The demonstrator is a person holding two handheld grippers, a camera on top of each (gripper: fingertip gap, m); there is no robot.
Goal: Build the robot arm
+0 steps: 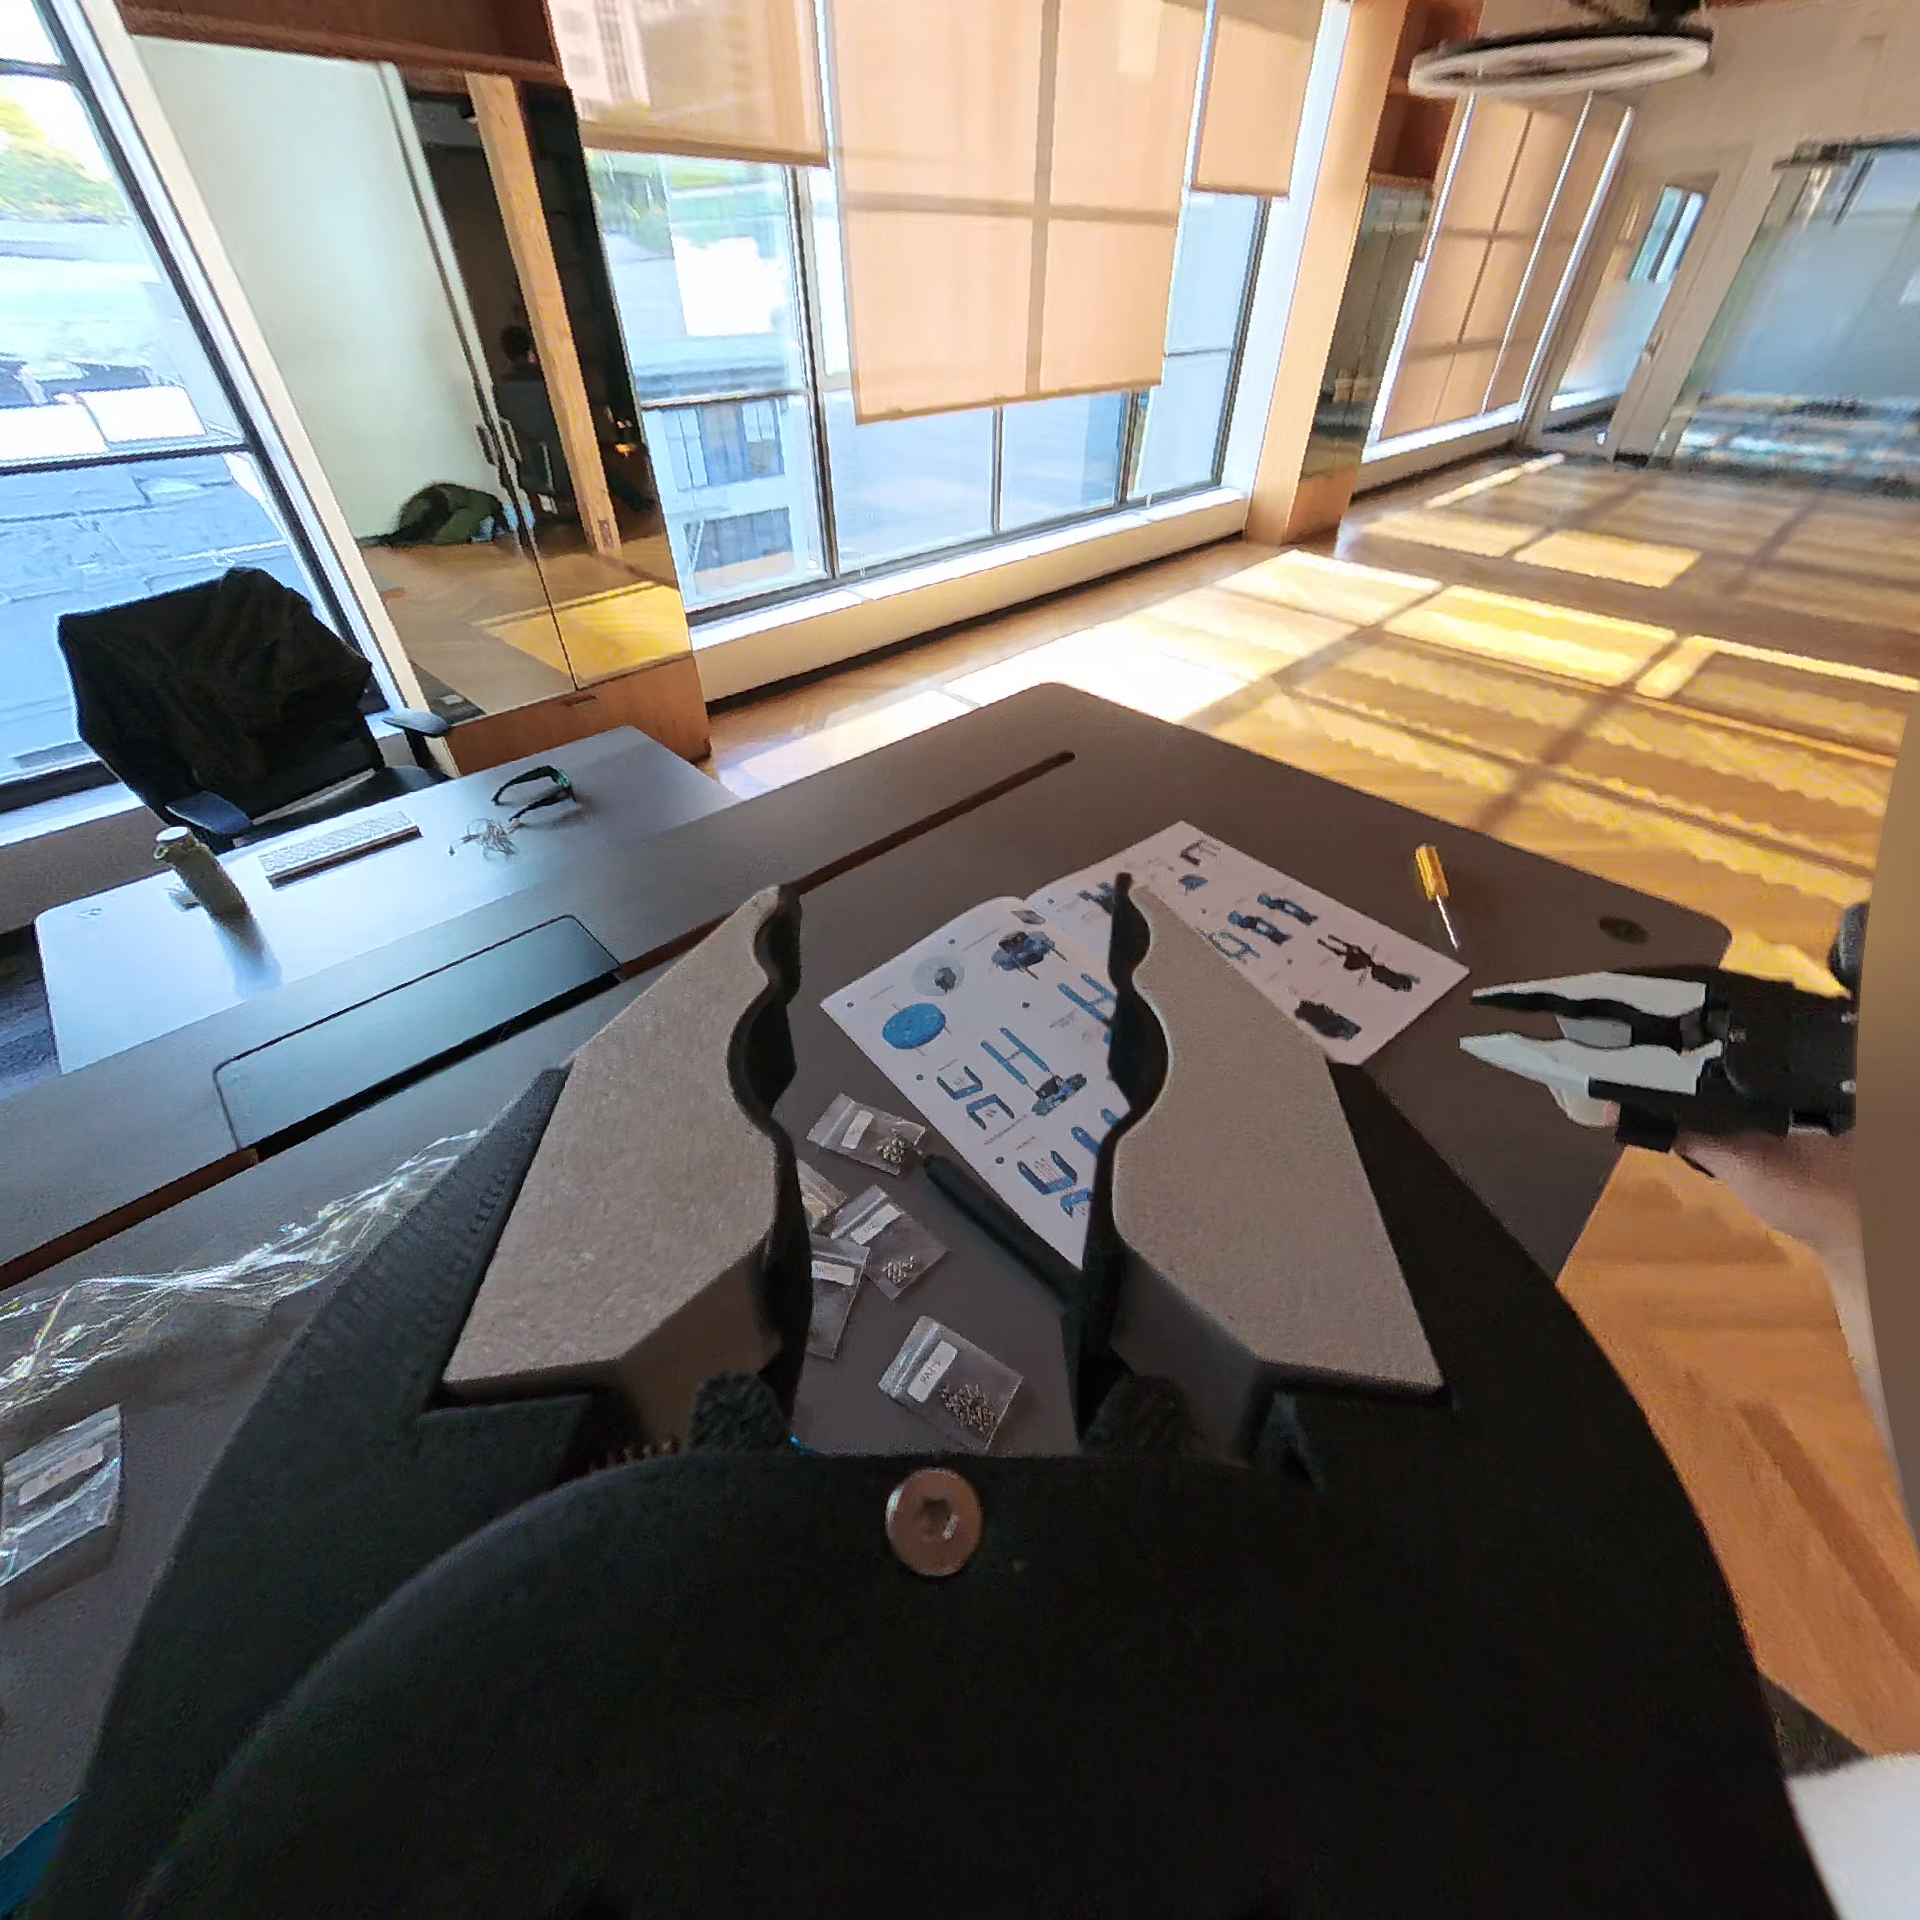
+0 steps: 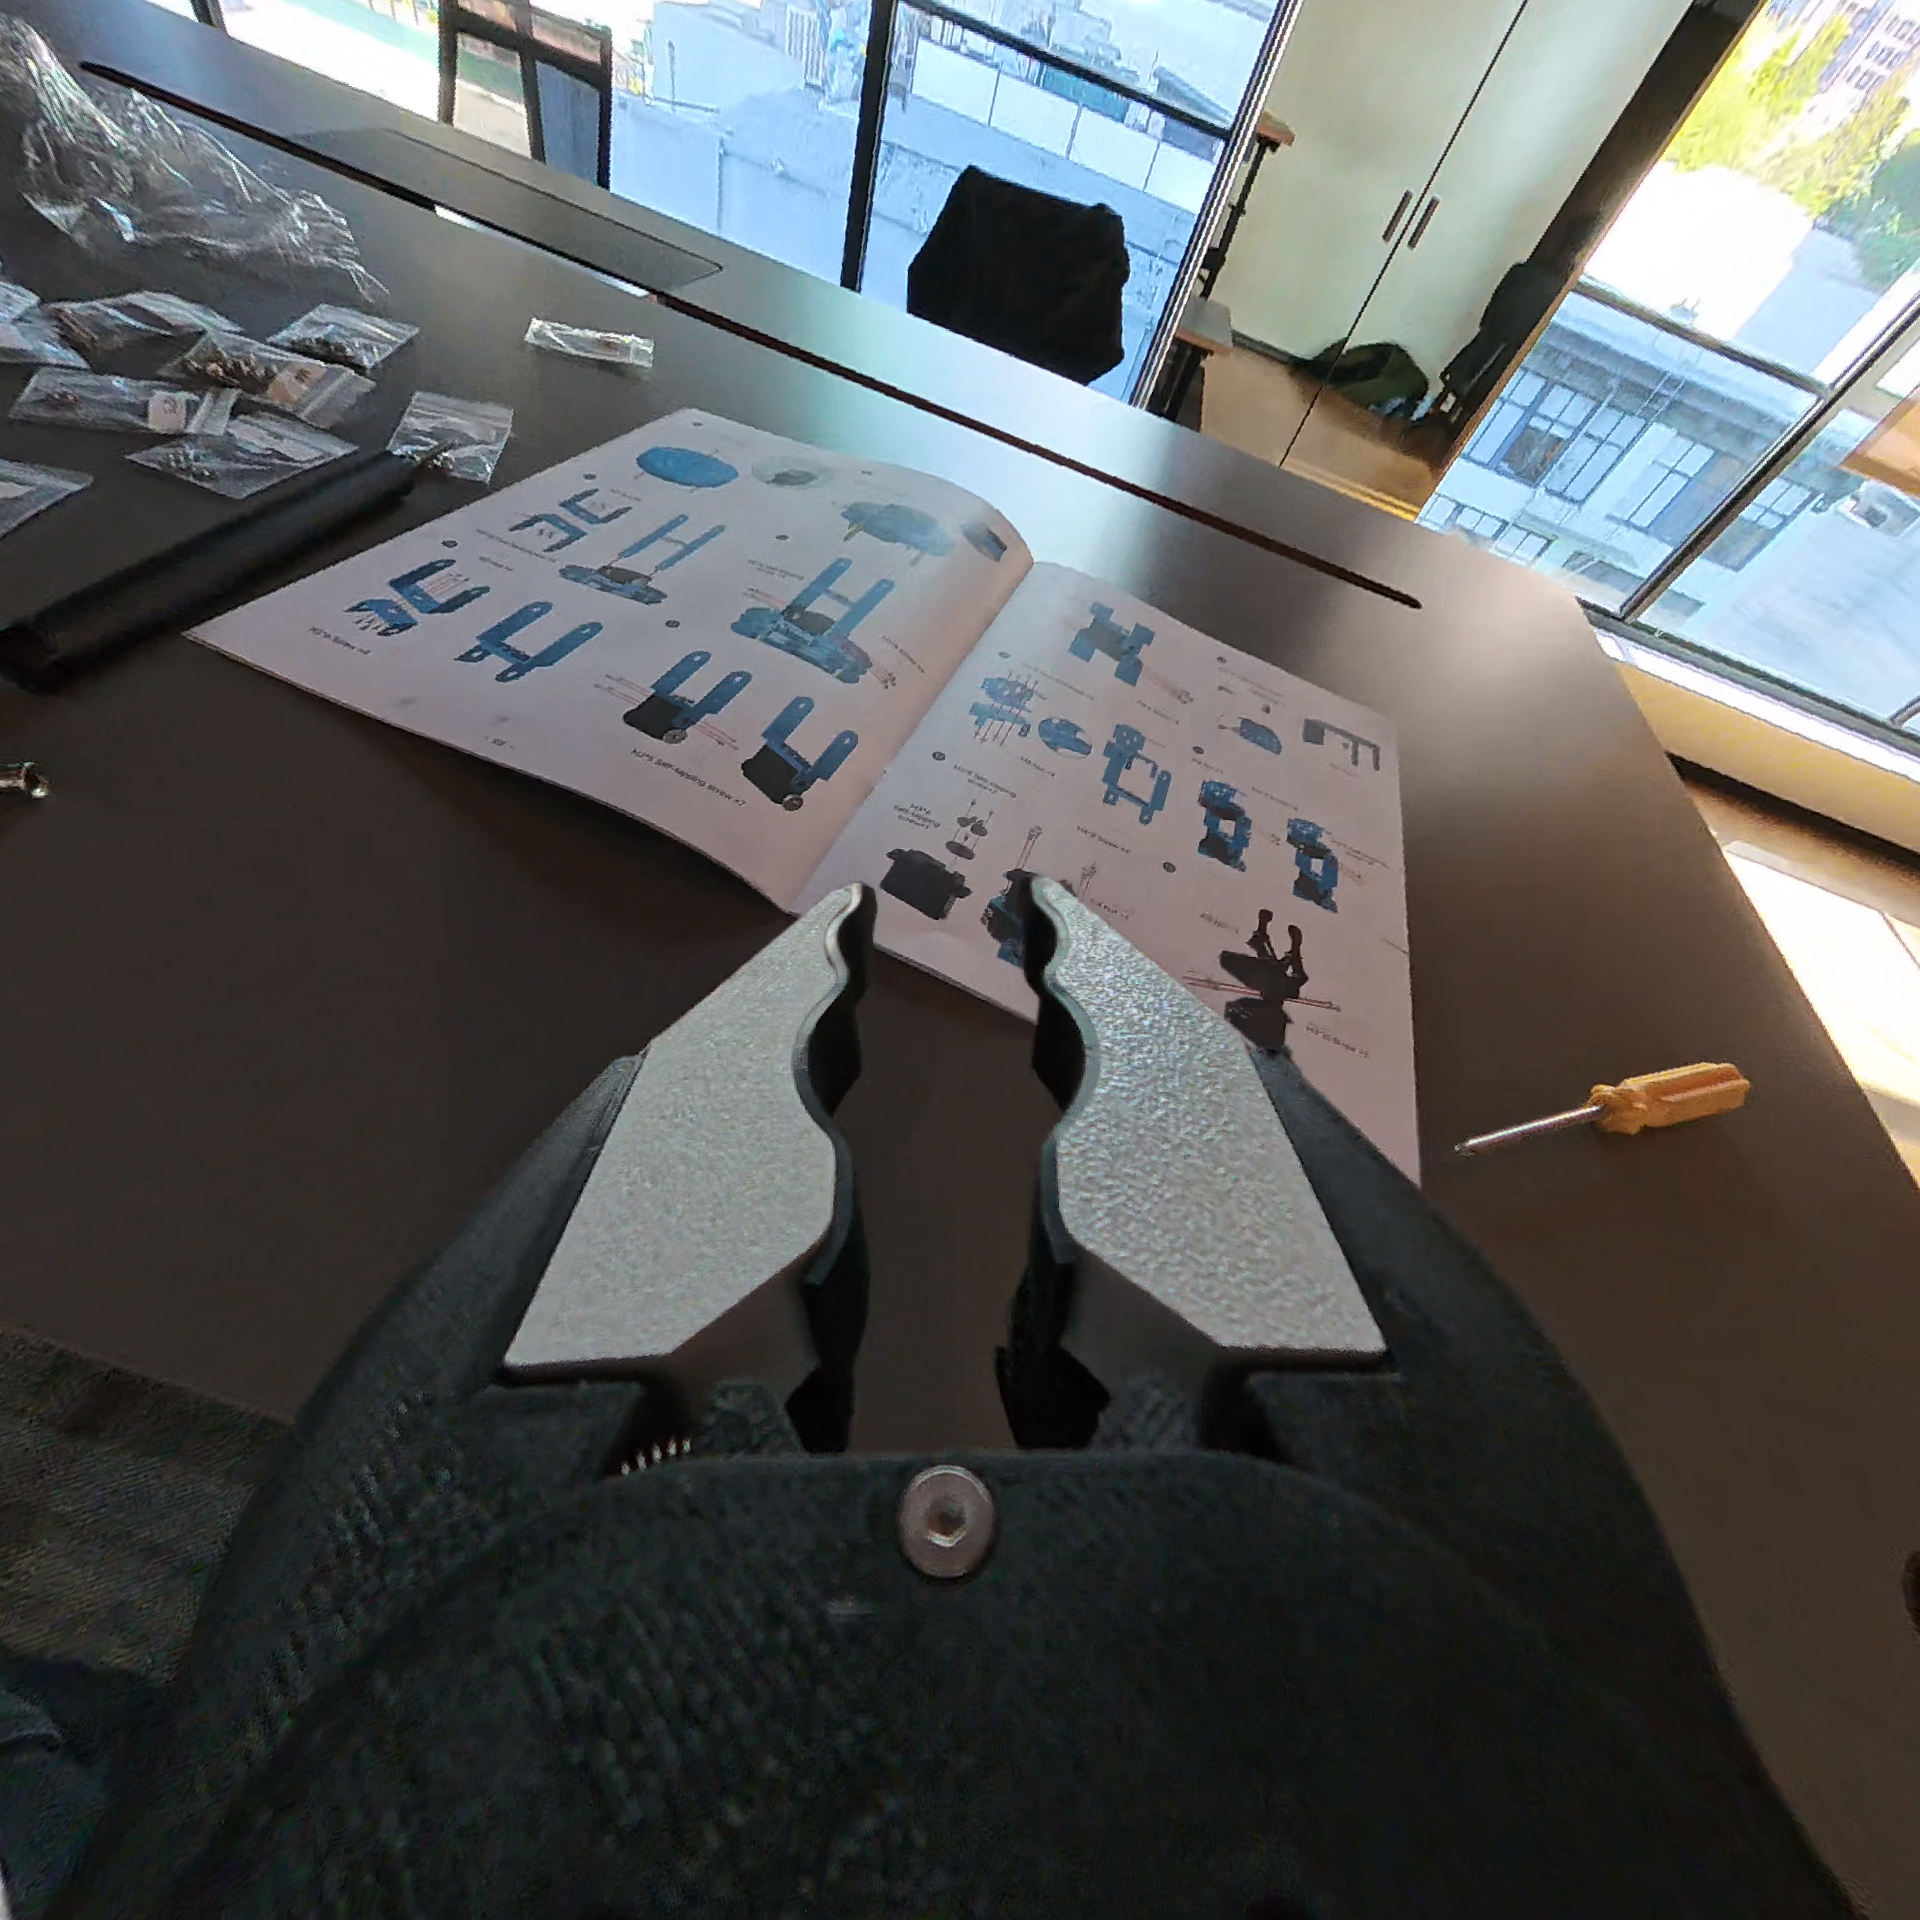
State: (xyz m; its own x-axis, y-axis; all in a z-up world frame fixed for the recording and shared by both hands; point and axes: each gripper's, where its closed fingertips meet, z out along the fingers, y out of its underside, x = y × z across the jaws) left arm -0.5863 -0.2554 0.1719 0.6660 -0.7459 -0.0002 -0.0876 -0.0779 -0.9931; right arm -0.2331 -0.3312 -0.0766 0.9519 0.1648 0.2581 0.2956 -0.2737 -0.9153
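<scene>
My left gripper is open and empty, held above a dark table. Under it lie several small clear bags of screws and a black tool handle. Beyond its tips lies an open instruction booklet with blue diagrams. My right gripper is open and empty, low over the near edge of the booklet. It also shows at the right of the left wrist view. A yellow-handled screwdriver lies right of the booklet, apart from both grippers.
Crumpled clear wrap and more bags lie at the table's left. A neighbouring desk holds a bottle, a keyboard and glasses, with a black chair behind. The table edge and the wooden floor are to the right. Across from one pair of fingers to the other is roughly 45 centimeters. About 25 centimeters separates my right fingertips from the yellow-handled screwdriver. Look for it in the left wrist view too.
</scene>
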